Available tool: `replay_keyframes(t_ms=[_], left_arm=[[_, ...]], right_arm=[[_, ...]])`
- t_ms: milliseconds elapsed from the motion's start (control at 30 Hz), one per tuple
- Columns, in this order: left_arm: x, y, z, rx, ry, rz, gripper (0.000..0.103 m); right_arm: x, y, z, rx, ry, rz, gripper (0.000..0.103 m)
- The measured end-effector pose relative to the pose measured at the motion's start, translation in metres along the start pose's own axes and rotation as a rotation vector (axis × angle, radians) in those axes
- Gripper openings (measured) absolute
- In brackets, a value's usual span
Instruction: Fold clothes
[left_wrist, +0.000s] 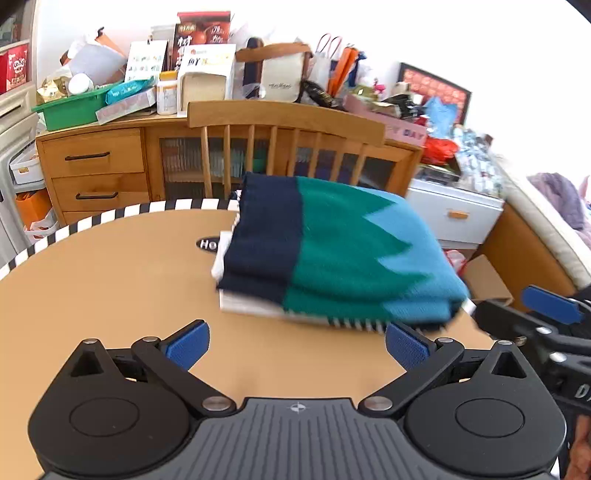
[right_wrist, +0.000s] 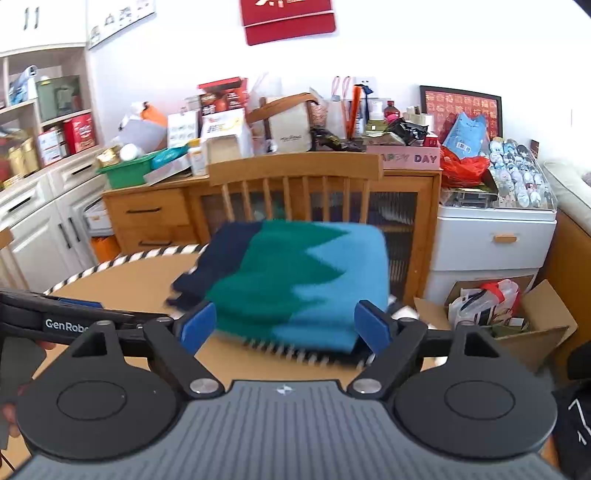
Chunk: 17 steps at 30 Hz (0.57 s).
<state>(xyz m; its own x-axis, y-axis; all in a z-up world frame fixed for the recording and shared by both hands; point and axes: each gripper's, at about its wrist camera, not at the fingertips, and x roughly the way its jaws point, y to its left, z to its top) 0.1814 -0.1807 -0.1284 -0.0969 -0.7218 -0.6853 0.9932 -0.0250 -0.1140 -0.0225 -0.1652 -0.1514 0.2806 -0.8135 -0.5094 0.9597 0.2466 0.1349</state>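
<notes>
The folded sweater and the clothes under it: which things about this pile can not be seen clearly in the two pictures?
- Garments under the sweater: both views, it covers them; only a white edge and striped edge show, so their number is unclear.
- Table logo: left wrist view, half hidden by the pile.
- Knit detail: blurred in both views.
- Sweater's near right corner: right wrist view, behind the right gripper finger.

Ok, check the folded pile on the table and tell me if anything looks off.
The sweater looks neatly folded, but the pile sits at the table edge, with the striped garment underneath poking out unevenly at the front. Both claws, left and right, are open and hold nothing.
</notes>
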Motion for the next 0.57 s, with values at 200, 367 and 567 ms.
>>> replay_keyframes(t_ms=[200, 367, 567], left_arm=[[-0.030, -0.004, -0.019, 0.007, -0.014, 0.049, 0.102], [-0.042, -0.006, -0.014, -0.004, -0.021, 0.036, 0.102], [-0.044, -0.005, -0.008, -0.011, -0.021, 0.011, 0.102]], right_arm=[[-0.018, 0.014, -0.006, 0.042, 0.036, -0.027, 0.088], [-0.026, 0.014, -0.005, 0.066, 0.042, -0.038, 0.090], [-0.026, 0.011, -0.003, 0.090, 0.049, -0.043, 0.091]])
